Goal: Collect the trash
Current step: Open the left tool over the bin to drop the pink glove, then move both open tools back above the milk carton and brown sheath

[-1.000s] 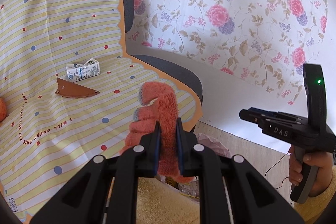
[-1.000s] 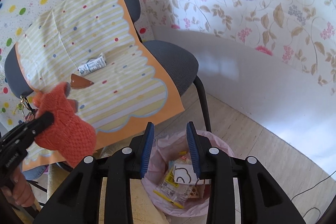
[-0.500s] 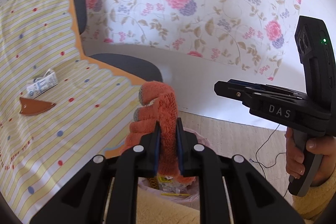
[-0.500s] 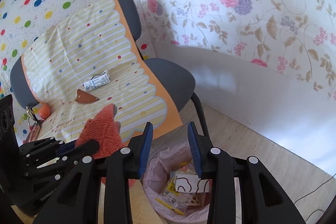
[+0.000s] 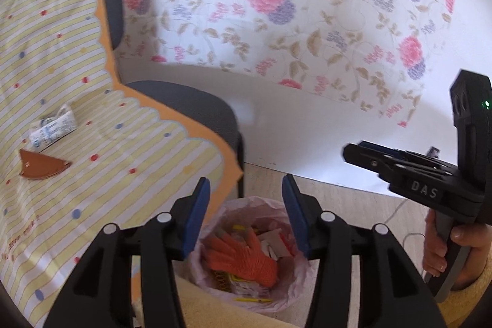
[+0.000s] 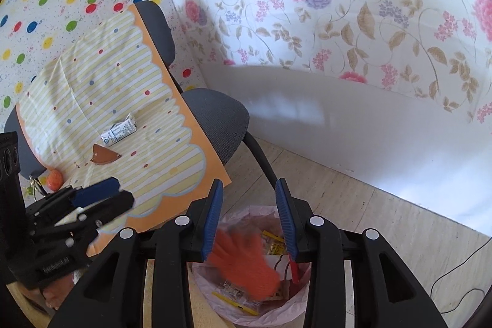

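Note:
An orange knitted glove point(image 5: 243, 257) lies on top of the wrappers in the pink-lined trash bin point(image 5: 246, 202) on the floor. My left gripper point(image 5: 246, 183) hangs above the bin; its jaws are opening and nothing is between them. In the right wrist view the glove point(image 6: 246, 257) is blurred inside the bin point(image 6: 246, 209), below my right gripper point(image 6: 249, 185), which is open and empty. A crumpled white carton point(image 5: 53, 126) and a brown leather piece point(image 5: 41, 168) lie on the striped cloth point(image 5: 92, 112) over the chair.
The grey chair point(image 6: 215, 112) stands left of the bin, its leg close to the rim. A small orange ball point(image 6: 54, 179) rests at the cloth's left edge. A floral wall runs behind, and a thin cable lies on the floor at right.
My left gripper swung right over the bin while shut on the glove, then its jaws parted and the glove dropped into the bin. The right gripper drifted a little over the bin.

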Demonstrator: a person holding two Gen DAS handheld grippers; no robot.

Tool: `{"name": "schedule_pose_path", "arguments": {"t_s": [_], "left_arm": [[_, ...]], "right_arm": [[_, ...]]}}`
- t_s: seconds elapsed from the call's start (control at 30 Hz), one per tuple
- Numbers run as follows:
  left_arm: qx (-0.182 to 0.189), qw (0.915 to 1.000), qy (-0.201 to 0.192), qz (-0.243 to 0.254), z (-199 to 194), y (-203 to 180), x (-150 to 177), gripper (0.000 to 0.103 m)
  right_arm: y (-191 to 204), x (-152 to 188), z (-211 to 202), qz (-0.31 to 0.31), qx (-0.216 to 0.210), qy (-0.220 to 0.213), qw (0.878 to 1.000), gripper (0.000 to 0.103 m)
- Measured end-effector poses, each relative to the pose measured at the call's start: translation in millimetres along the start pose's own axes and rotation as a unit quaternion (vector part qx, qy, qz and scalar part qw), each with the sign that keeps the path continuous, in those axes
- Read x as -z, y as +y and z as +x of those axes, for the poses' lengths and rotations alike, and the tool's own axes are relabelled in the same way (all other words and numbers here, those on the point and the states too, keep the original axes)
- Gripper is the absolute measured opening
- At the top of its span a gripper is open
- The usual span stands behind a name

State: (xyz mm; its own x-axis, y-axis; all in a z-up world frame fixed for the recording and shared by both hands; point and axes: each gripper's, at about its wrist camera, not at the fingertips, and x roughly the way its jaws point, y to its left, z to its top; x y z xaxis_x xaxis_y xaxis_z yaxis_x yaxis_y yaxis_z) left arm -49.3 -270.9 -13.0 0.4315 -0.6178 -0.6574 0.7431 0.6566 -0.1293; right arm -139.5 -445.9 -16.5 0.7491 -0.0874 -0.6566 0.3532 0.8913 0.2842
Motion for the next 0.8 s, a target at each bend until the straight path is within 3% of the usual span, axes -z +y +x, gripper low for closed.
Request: {"name": "schedule_pose_path", "arguments": {"t_s": [0.1, 0.33, 0.5, 0.8], "left_arm": [[-0.031, 0.9993, 0.003, -0.018, -4.8, 17.3, 5.3, 0.047], [-0.054, 0.9969, 0.011, -0.056, -19.0, 52.2, 15.9, 0.048], [-0.095, 0.9925, 0.002, -0.076, -39.3, 81.0, 22.3, 0.061], [-0.196, 0.9699, -0.023, -0.143, -81.2, 164.0, 37.3, 0.063]], "right_arm": [[6.7, 1.0, 4.5, -0.004, -0.004, 0.005, 1.0, 0.038], [35.3, 0.0, 9.2, -0.034, -0.018, 0.01, 0.999, 0.038], [66.1, -7.2, 27.6, -0.065, -0.046, 0.023, 0.997, 0.04], [144.2, -29.7, 76.1, -0.134, -0.114, 0.033, 0.984, 0.041]]}}
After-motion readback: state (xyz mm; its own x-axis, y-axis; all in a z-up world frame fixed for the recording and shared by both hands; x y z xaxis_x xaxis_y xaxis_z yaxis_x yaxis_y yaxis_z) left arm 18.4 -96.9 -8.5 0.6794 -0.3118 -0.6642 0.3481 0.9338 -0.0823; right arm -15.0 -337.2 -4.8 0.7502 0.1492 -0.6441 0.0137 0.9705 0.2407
